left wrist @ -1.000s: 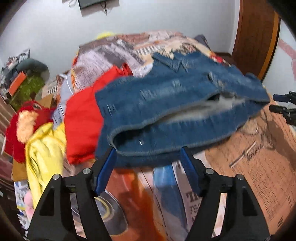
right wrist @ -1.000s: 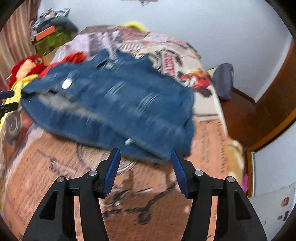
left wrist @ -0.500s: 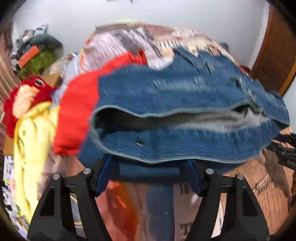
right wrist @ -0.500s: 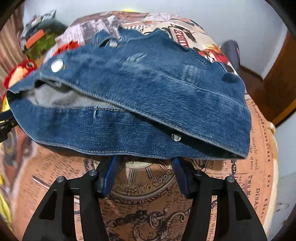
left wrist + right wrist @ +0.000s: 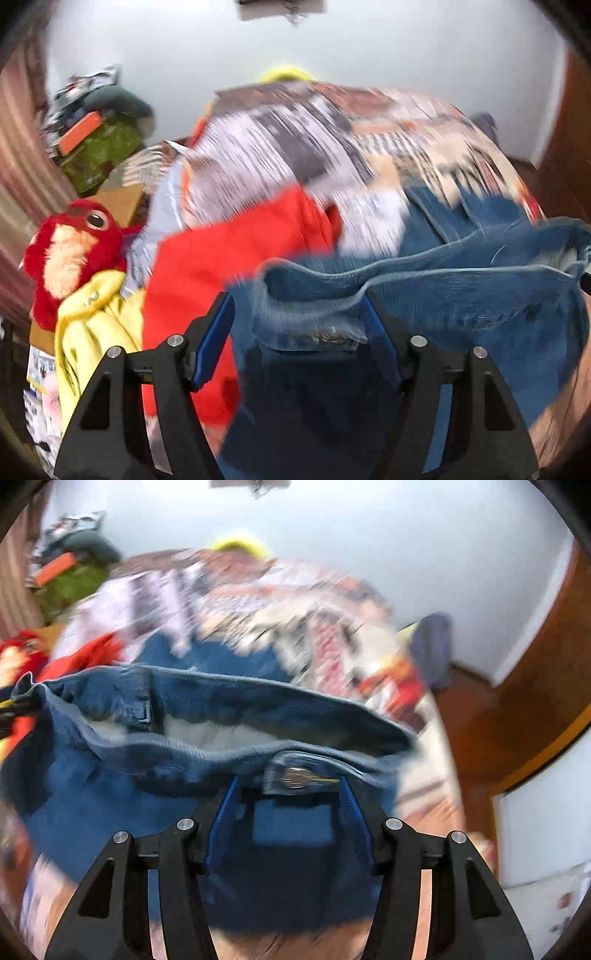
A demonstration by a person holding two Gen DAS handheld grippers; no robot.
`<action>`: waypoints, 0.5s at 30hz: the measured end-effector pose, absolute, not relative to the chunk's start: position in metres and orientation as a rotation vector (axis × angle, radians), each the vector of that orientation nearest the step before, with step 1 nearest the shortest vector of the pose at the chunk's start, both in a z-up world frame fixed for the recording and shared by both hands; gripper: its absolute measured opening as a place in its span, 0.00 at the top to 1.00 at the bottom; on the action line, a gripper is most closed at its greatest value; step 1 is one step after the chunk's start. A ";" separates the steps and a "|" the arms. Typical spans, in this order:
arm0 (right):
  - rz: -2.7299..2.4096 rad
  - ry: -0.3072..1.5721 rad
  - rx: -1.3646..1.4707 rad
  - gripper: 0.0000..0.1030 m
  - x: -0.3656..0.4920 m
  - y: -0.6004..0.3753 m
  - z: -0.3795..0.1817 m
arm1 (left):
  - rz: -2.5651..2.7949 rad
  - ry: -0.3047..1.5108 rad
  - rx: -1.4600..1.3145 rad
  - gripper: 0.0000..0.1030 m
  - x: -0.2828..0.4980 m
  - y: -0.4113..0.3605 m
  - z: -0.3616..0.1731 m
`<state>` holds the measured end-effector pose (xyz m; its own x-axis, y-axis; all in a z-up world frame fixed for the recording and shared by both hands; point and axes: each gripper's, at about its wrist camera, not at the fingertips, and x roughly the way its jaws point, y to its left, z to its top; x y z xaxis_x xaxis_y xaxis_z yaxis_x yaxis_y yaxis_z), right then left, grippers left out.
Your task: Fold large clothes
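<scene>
A blue denim jacket [image 5: 461, 295] lies across the printed bedspread [image 5: 295, 147]. Its near hem sits between the blue pads of my left gripper [image 5: 297, 325], whose jaws stand wide with denim bunched between them. The jacket also fills the right wrist view [image 5: 147, 775]. Its hem with a metal button [image 5: 293, 777] sits between the pads of my right gripper [image 5: 288, 805]. Both views are blurred, so whether either gripper pinches the cloth is unclear.
A red garment [image 5: 229, 266] lies left of the jacket. A yellow garment [image 5: 92, 321] and a red plush toy [image 5: 70, 251] lie at the bed's left edge. Clutter [image 5: 96, 140] is piled at the far left. A wooden door [image 5: 535, 709] stands at the right.
Both grippers have moved forward onto the jacket's near hem, which now sits between their pads. The hem has lifted and the jacket's opening gapes wider.
</scene>
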<state>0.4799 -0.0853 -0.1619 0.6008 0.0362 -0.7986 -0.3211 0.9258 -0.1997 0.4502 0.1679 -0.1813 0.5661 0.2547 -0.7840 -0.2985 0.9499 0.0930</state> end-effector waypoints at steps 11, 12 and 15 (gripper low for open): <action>0.373 0.894 -0.180 0.49 0.470 -0.074 -0.154 | 0.173 0.858 -0.046 0.32 0.429 0.162 -0.166; 0.405 0.922 -0.179 0.49 0.465 -0.070 -0.162 | 0.145 0.879 -0.044 0.32 0.424 0.158 -0.173; 0.483 0.983 -0.175 0.49 0.448 -0.062 -0.184 | 0.070 0.929 -0.059 0.32 0.409 0.145 -0.193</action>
